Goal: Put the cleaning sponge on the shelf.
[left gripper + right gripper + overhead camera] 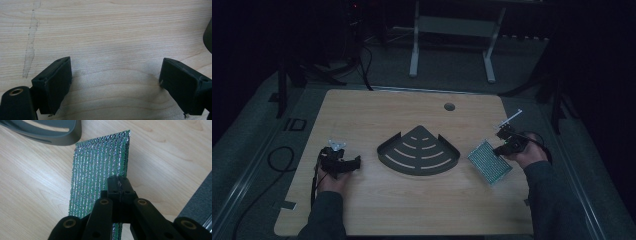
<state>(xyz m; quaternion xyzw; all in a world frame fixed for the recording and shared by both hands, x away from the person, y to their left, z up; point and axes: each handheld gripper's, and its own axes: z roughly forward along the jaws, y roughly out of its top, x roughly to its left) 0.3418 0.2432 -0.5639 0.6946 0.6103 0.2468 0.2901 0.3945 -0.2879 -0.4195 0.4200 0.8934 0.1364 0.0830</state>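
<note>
A: What does the right gripper (119,185) hold?
B: Its jaws are clamped on the foil pad (100,167), lying on the table (362,110) beside the corner tray (418,151).
A: And the left gripper (113,85)?
B: Wide apart, empty. Likely next: lifting the pad toward the tray.
</note>
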